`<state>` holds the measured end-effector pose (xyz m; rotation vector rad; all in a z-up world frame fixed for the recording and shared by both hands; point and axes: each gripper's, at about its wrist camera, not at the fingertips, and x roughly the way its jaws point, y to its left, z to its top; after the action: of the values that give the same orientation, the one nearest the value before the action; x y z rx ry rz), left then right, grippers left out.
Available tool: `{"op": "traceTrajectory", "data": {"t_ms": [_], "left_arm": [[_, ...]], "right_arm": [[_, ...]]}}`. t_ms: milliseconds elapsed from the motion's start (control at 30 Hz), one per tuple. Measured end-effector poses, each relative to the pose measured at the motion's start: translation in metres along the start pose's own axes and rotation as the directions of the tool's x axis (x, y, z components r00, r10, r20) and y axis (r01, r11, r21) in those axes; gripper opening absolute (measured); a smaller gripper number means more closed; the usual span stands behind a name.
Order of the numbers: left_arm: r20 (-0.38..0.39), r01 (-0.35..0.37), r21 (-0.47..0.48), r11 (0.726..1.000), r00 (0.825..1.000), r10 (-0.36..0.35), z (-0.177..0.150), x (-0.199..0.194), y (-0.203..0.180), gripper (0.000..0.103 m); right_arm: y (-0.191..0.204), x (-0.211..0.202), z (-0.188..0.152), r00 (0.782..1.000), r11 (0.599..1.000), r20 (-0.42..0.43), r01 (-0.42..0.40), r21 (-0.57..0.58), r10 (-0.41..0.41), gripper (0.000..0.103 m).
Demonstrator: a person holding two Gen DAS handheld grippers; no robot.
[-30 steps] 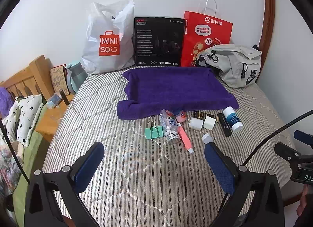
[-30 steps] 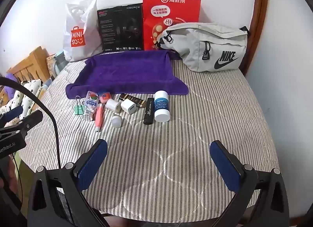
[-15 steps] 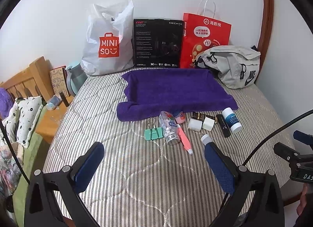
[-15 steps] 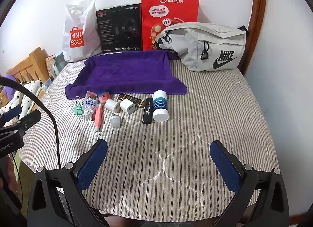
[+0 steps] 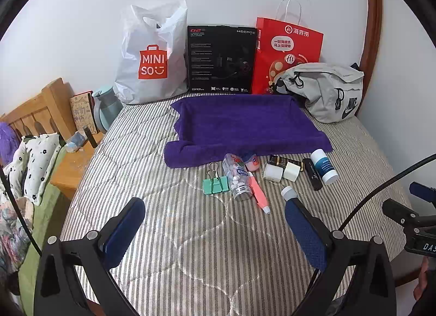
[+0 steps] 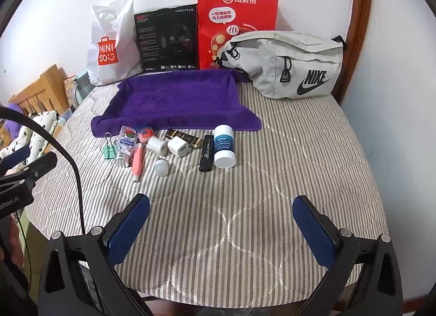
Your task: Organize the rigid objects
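Observation:
A row of small items lies on the striped bed in front of a purple towel (image 5: pixel 245 125) (image 6: pixel 177 103): a green binder clip (image 5: pixel 215 184) (image 6: pixel 109 149), a clear pill bottle (image 5: pixel 235 177) (image 6: pixel 126 147), a pink pen (image 5: pixel 259 193) (image 6: pixel 137 162), a white charger cube (image 6: pixel 178 146), a black stick (image 6: pixel 206 154), a white-and-blue bottle (image 5: pixel 324 166) (image 6: pixel 224 145) and a small white cap (image 6: pixel 161 167). My left gripper (image 5: pixel 212 215) and my right gripper (image 6: pixel 220 212) both stand open over bare bedding, short of the items, with nothing held.
Against the wall stand a white shopping bag (image 5: pixel 152 57), a black box (image 5: pixel 222 60) and a red paper bag (image 5: pixel 286 57). A grey waist bag (image 6: pixel 286 62) lies at the back right. A wooden nightstand (image 5: pixel 70 169) and headboard are left of the bed.
Both views have shifted slightly; the items sit marginally farther up and smaller in the frame. Nothing was picked up or moved, and both grippers stay open.

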<state>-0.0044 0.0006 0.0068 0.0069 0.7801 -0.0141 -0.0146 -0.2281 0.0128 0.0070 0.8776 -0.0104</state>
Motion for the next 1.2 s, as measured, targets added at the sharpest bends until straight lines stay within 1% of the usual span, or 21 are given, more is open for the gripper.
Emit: {"op": "traceTrajectory", "data": {"t_ms": [1200], "left_arm": [[0.006, -0.004, -0.006, 1.000, 1.000, 0.004, -0.0013, -0.0072, 0.0020, 0.103]], "right_arm": [[0.0061, -0.0039, -0.0031, 1.000, 1.000, -0.005, 0.005, -0.016, -0.005, 0.103]]}}
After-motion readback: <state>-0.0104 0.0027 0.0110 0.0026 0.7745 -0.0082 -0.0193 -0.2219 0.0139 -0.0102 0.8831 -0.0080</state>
